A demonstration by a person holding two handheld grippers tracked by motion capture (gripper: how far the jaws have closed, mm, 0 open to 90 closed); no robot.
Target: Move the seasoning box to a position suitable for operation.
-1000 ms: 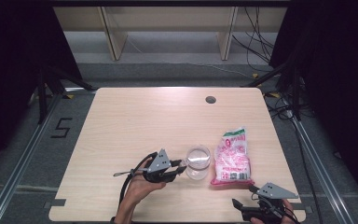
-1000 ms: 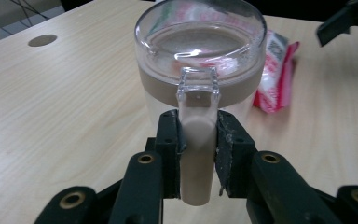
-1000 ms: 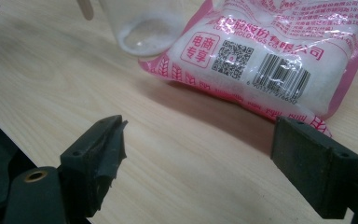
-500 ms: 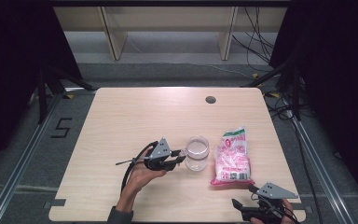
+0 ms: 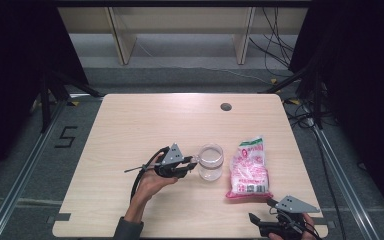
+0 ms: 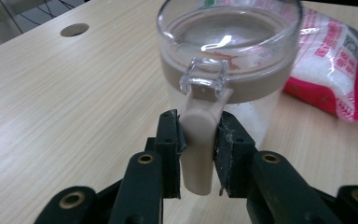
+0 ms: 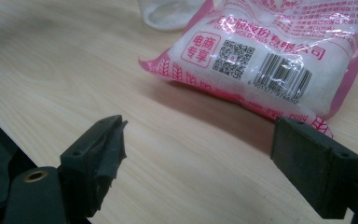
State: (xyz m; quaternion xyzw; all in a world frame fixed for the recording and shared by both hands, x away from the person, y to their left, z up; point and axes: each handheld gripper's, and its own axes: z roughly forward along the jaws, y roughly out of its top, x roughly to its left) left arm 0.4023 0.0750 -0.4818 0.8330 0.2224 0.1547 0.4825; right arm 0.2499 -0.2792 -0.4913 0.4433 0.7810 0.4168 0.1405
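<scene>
A: Where are we?

B: Our left gripper (image 6: pixel 197 140) is clamped on the jar (image 5: pixel 210 161) latch (image 6: pixel 198 140); the jar stands mid-tabletop (image 5: pixel 145 120), lid on, just beside the pink bag (image 5: pixel 249 167).

A: And the right?

B: Right gripper (image 7: pixel 198 158) gapes wide, empty, near the bag's bottom edge. We judge opening and filling are left; the bag looks sealed.

L tongs (image 6: pixel 196 140) clamped on jar (image 6: pixel 228 51) latch tab (image 6: pixel 198 140); pink bag (image 6: pixel 335 60) behind.
</scene>
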